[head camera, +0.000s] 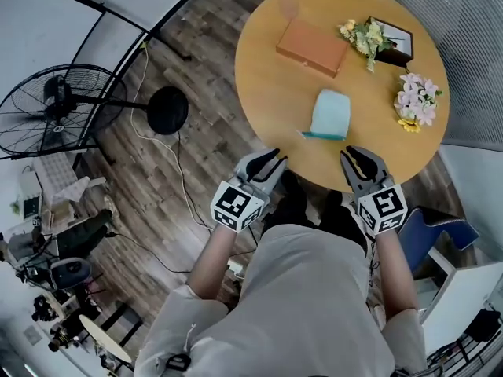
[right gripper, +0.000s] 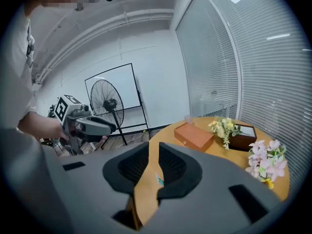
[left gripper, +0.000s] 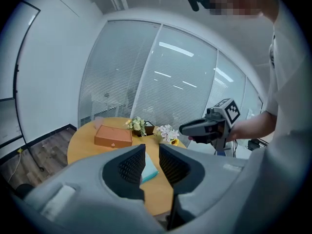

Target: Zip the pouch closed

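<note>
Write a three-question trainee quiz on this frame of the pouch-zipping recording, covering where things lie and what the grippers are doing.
1. Multiple choice: which thing on the round table lies nearest its near edge, just ahead of the left gripper and the right gripper?
A) orange box
B) teal pouch
C) pink flowers
2. Fill in: in both gripper views the jaws stand ____, with nothing held between them.
3. True or false: the left gripper is shut on the teal pouch.

Key: 1 B; 2 apart; 3 false. Both grippers hover short of the pouch, off the table's edge.
</note>
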`<state>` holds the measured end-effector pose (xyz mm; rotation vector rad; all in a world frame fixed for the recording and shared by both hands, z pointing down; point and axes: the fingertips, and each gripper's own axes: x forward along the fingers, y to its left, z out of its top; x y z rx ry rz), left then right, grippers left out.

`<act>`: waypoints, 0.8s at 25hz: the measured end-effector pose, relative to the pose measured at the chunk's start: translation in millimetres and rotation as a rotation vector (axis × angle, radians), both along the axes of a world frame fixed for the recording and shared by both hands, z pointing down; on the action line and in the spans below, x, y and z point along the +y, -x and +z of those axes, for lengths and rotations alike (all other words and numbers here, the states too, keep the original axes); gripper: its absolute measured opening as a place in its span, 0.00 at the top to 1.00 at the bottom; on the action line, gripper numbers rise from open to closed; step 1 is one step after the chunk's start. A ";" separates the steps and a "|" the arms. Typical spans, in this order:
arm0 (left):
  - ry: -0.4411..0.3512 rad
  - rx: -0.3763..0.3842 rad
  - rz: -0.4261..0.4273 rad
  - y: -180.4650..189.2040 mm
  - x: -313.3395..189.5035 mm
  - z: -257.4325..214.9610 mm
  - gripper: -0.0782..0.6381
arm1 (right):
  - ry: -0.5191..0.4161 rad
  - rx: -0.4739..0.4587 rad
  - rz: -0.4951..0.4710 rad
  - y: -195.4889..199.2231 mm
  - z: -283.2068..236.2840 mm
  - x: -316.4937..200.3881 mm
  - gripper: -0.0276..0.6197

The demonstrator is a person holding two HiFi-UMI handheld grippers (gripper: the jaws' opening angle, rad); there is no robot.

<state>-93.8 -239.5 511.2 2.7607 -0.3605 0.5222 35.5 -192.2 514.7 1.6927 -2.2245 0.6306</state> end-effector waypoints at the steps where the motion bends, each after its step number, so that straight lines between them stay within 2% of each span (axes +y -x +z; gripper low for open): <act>1: 0.000 -0.005 0.015 -2.7 -4.5 5.6 0.78 | 0.007 0.000 0.004 1.1 6.4 -3.4 0.86; 8: 0.008 -0.059 0.121 -19.3 -21.2 51.7 0.78 | 0.083 -0.026 0.026 7.7 57.7 -14.8 0.86; 20: -0.015 -0.192 0.265 -50.1 -32.8 149.9 0.78 | 0.203 -0.054 -0.013 13.5 159.8 -27.0 0.86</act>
